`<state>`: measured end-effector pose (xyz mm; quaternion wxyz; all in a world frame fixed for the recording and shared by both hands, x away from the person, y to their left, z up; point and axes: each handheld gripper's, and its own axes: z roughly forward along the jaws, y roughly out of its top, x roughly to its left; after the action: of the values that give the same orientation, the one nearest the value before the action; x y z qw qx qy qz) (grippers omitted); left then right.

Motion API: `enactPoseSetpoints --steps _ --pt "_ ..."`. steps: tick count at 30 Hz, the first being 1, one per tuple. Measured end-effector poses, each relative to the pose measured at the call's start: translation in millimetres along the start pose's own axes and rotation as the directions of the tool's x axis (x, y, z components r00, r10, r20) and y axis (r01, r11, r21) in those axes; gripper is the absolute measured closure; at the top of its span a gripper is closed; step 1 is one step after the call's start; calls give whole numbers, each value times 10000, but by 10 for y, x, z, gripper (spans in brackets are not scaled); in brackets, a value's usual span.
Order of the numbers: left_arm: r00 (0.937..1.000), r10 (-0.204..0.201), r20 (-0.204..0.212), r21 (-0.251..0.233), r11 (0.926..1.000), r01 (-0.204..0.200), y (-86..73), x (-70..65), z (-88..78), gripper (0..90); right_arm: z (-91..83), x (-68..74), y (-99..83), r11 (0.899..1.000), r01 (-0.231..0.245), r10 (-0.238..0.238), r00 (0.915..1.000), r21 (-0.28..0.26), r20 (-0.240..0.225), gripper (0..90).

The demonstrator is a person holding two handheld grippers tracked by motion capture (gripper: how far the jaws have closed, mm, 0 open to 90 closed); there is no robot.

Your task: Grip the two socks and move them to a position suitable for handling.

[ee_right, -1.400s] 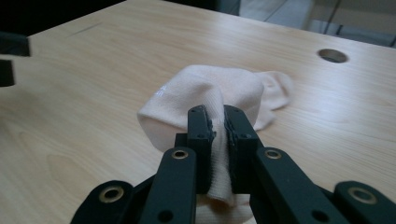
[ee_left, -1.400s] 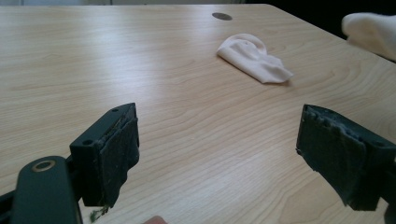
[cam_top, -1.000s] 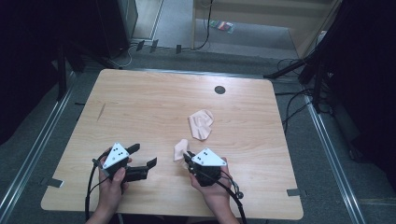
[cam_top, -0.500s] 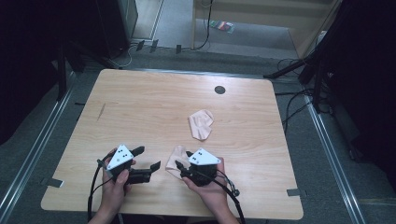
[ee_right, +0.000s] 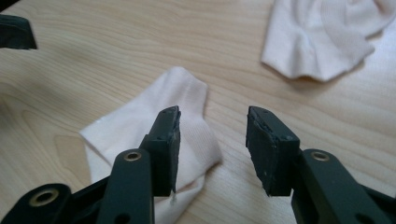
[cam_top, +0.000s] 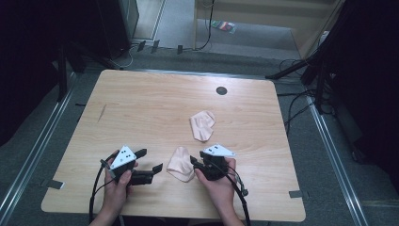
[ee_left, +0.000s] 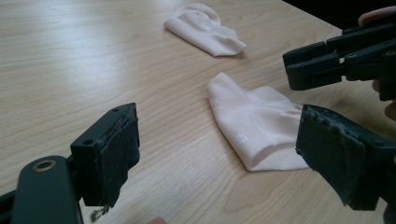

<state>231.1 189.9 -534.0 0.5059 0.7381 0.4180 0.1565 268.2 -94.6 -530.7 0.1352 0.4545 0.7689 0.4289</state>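
Note:
Two pale pink socks lie on the wooden table (cam_top: 141,103). The near sock (cam_top: 180,163) (ee_left: 254,123) (ee_right: 140,121) rests flat between the two grippers. The far sock (cam_top: 202,125) (ee_left: 203,28) (ee_right: 322,37) lies crumpled farther back. My right gripper (cam_top: 197,158) (ee_right: 212,121) is open at the near sock's right edge. Its jaws have just been closing a little, and nothing is pinched between them; the sock's edge lies under one jaw. It also appears in the left gripper view as a black gripper (ee_left: 327,65). My left gripper (cam_top: 149,160) (ee_left: 219,126) stands wide open to the left of that sock, apart from it.
A small black round hole (cam_top: 221,90) sits near the table's back edge. A short dark mark (cam_top: 102,112) shows on the left part of the wood. Cables and black stands surround the table on the grey floor. The left gripper's jaw (ee_right: 14,30) shows at the right gripper view's corner.
The right gripper opened and let go of the near sock, which dropped flat and now lies closer to the front edge. The right hand sank slightly toward me. The left hand stayed put.

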Motion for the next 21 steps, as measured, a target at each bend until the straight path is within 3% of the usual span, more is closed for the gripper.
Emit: enactPoseSetpoints --steps 5,9,12,16,21 --pt "10000 69 44 90 9999 -70 -7 -12 17 141 96 -56 -53 9983 -476 479 9988 336 -80 548" --pt "9999 63 120 177 9998 -65 -18 -27 36 141 170 -44 -72 9979 -371 382 9990 535 -211 559" --pt "9998 107 158 258 9996 -111 -30 -41 50 141 197 -32 -73 9978 -300 315 9992 583 -236 634" --pt "9996 162 245 367 9992 -171 -40 -65 69 141 198 -2 -83 9987 77 -66 9998 510 -206 852" --pt "9990 181 421 498 9986 -202 -47 -88 98 141 99 54 -38 9986 521 -523 9981 -46 -327 880"
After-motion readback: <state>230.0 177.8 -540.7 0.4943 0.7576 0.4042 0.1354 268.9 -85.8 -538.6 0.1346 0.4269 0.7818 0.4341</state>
